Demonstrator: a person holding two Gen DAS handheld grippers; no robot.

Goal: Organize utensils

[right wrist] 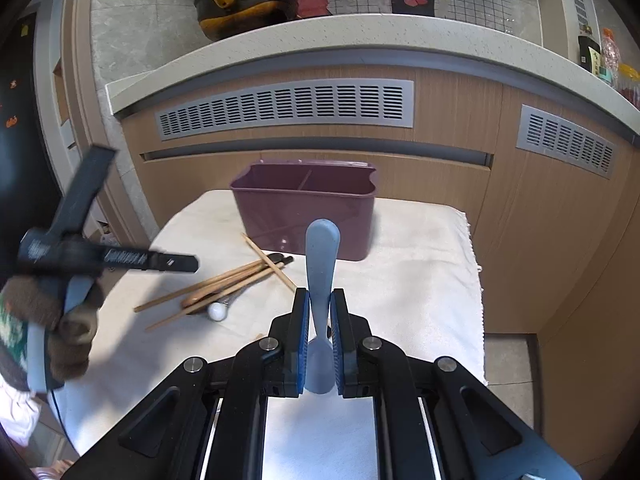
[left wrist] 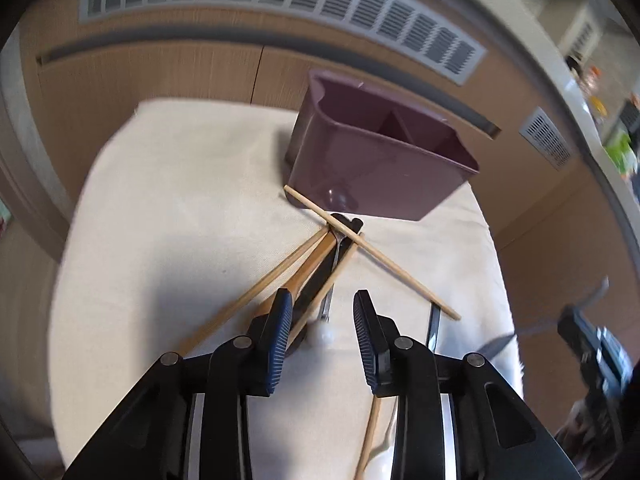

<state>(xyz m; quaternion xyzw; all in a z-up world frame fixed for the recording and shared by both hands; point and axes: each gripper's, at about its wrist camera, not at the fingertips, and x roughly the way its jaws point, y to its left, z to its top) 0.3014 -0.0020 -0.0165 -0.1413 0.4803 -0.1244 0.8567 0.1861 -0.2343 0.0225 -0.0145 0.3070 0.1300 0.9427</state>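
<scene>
A purple utensil holder point(right wrist: 304, 208) with a divider stands at the back of a white cloth; it also shows in the left wrist view point(left wrist: 380, 160). A pile of wooden chopsticks point(left wrist: 304, 260) and dark utensils lies in front of it, also in the right wrist view point(right wrist: 228, 284). My left gripper point(left wrist: 322, 320) is open, hovering just above the near end of the pile. My right gripper point(right wrist: 320, 312) is shut on a blue spoon point(right wrist: 322, 256), handle pointing up toward the holder.
The white cloth point(right wrist: 420, 280) covers a small table before wooden cabinets with grey vents point(right wrist: 288, 108). The left gripper's body and gloved hand point(right wrist: 68, 280) show at left. A counter above holds a pan point(right wrist: 240, 4) and bottles point(right wrist: 600, 56).
</scene>
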